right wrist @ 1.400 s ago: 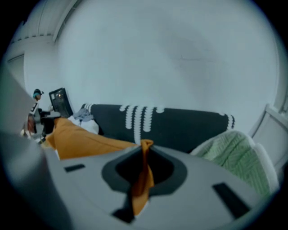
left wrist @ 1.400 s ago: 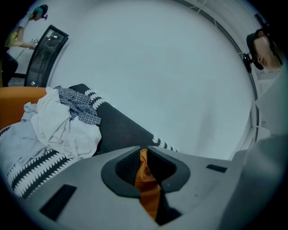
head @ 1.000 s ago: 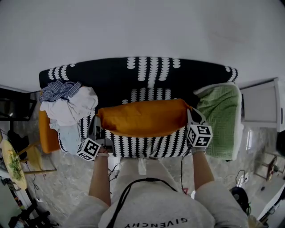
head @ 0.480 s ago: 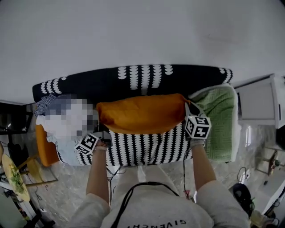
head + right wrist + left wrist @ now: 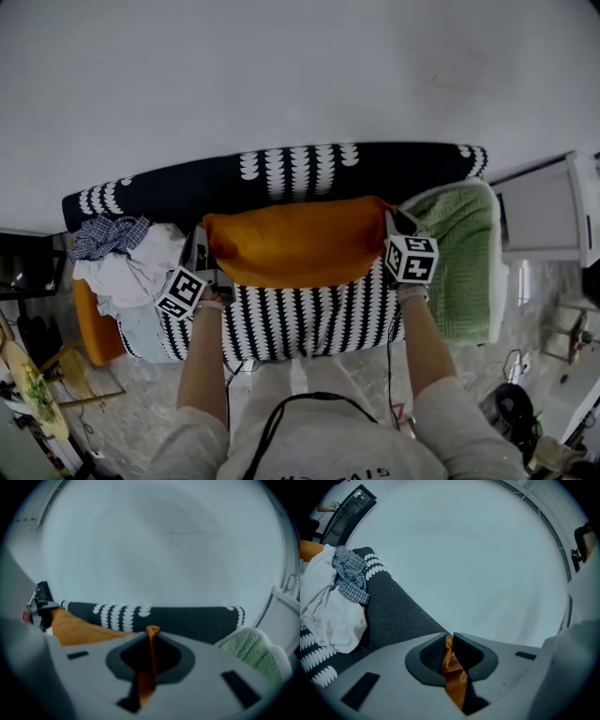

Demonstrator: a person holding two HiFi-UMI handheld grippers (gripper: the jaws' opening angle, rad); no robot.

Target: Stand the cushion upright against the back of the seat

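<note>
An orange cushion hangs lengthwise over the black-and-white patterned sofa seat, close to the dark backrest. My left gripper is shut on the cushion's left end, and orange fabric is pinched between its jaws. At the right end my right gripper is shut on the other corner, with an orange fold squeezed between the pads. Past the right jaws I see the cushion's body and the backrest.
A heap of white and checked clothes lies on the sofa's left end. A green knitted blanket covers the right end. A white cabinet stands at the right, a dark stand and clutter at the left. Behind is a plain wall.
Both grippers have carried the cushion away from me, from over the seat's front towards the backrest. The grips on both ends are unchanged.
</note>
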